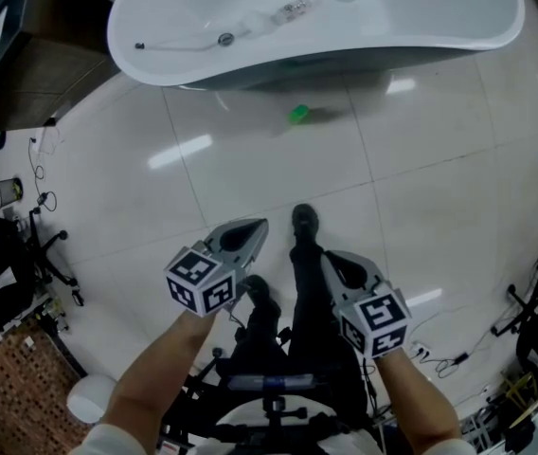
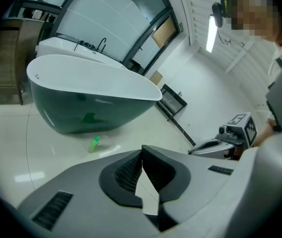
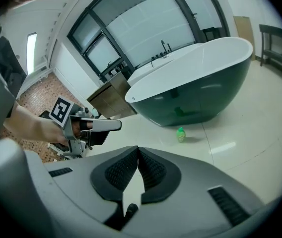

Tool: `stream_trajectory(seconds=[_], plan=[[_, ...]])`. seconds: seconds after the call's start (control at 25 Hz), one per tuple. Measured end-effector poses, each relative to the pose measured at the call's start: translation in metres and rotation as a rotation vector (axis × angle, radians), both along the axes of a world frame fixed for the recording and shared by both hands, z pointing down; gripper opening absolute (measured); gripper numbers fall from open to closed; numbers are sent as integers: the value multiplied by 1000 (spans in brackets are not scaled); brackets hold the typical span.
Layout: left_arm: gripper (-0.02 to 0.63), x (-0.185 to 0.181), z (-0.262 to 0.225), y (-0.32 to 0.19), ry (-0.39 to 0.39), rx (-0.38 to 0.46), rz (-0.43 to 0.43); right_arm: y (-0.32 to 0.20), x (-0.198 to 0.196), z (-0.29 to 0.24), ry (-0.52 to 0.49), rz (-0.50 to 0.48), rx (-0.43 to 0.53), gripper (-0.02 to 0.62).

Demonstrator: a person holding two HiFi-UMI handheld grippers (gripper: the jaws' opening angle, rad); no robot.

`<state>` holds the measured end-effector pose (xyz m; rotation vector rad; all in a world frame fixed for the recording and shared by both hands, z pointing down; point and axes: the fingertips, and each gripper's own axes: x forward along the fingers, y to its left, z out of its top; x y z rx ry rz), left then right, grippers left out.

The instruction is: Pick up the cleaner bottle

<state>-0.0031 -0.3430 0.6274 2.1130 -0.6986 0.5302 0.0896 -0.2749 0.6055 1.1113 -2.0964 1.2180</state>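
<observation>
The cleaner bottle (image 1: 298, 114) is small and green and lies on the white tiled floor just in front of the bathtub (image 1: 345, 50). It shows ahead of both grippers in the left gripper view (image 2: 94, 144) and the right gripper view (image 3: 181, 134). My left gripper (image 1: 258, 226) and right gripper (image 1: 331, 257) hang side by side well short of the bottle, above the person's legs. The left gripper (image 2: 142, 150) has its jaws shut with nothing between them. The right gripper (image 3: 138, 150) is shut and empty too.
The tub (image 2: 96, 83) is dark outside and white inside, with a tap on its far rim. A black chair and cables (image 1: 23, 254) crowd the left, stands and cables (image 1: 534, 330) the right. The person's shoes (image 1: 304, 219) stand on the tiles. A black metal frame (image 2: 173, 100) stands beyond the tub.
</observation>
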Motion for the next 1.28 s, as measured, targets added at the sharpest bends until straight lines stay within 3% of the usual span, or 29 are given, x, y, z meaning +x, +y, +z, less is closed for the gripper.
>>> stream_trajectory(seconds=[0.24,0.68,1.28], plan=[[0,3,39,-20,-15,22,-15,10,9,25,-2,15,-48,9],[0,23,168,-70,-134,41,59,25,16,89,-62,75,-147,9],[170,29,319,-144,-319,98,91,35,34,161,-89,148,-260,9]])
